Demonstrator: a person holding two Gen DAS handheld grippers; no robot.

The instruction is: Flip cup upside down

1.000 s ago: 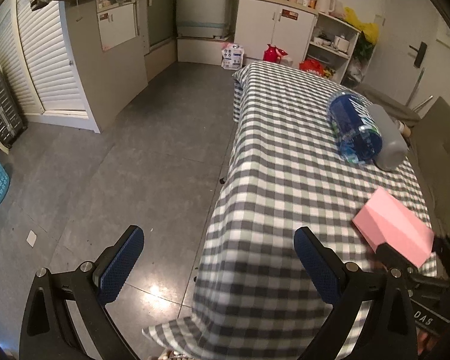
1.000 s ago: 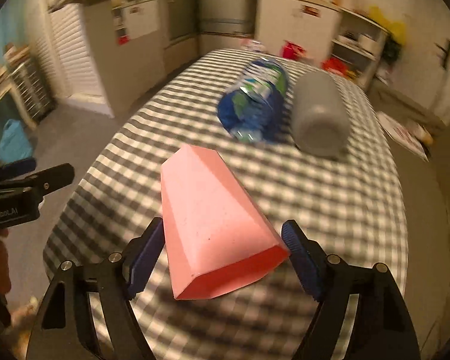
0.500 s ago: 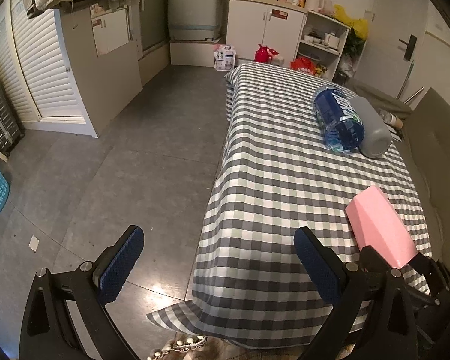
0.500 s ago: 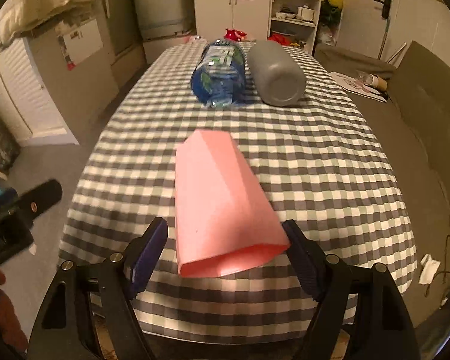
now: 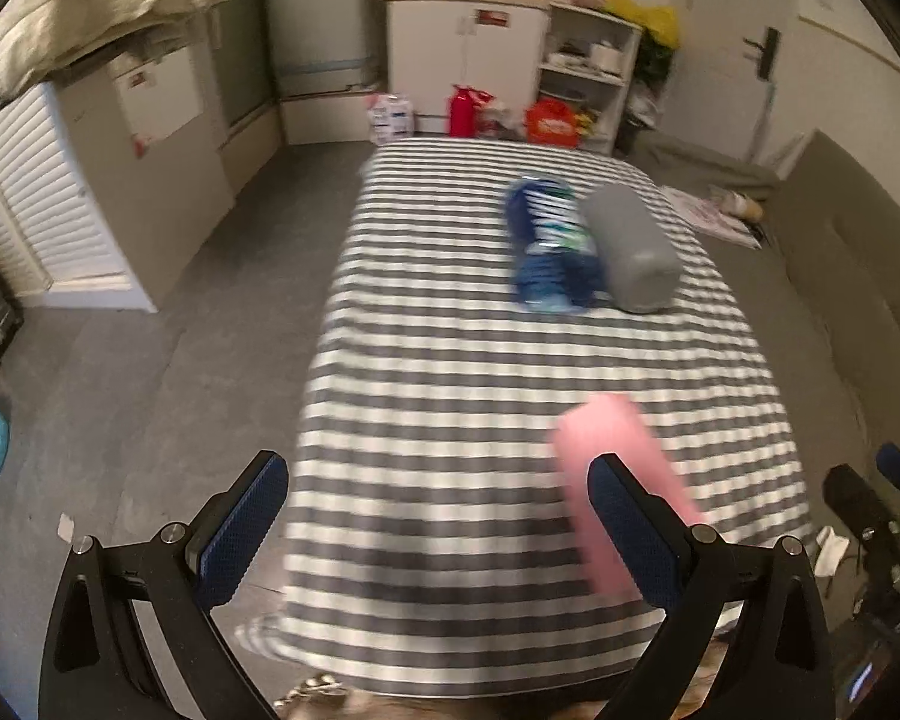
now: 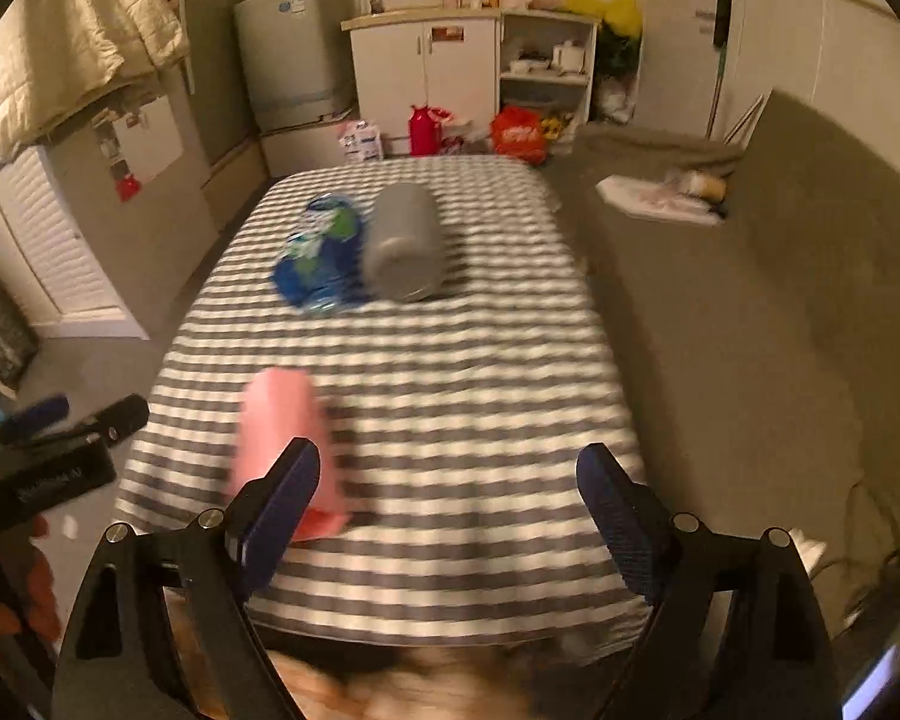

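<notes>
A pink cup [image 5: 615,456] stands upside down, narrow base up, near the front edge of the checked tablecloth [image 5: 450,360]. It also shows in the right wrist view [image 6: 282,438]. My left gripper [image 5: 438,528] is open and empty, with its right finger in front of the cup. My right gripper [image 6: 450,504] is open and empty, drawn back from the cup, which stands behind its left finger. Both views are blurred by motion.
A blue water bottle [image 5: 546,246] and a grey cylinder [image 5: 630,252] lie side by side in the middle of the table. A grey sofa [image 6: 780,300] runs along the right. White cabinets [image 5: 468,66] and floor clutter stand behind.
My right gripper has let go of the pink cup and opened wide, pulling back. The cup now stands on the table. Both cameras have moved back and swung.
</notes>
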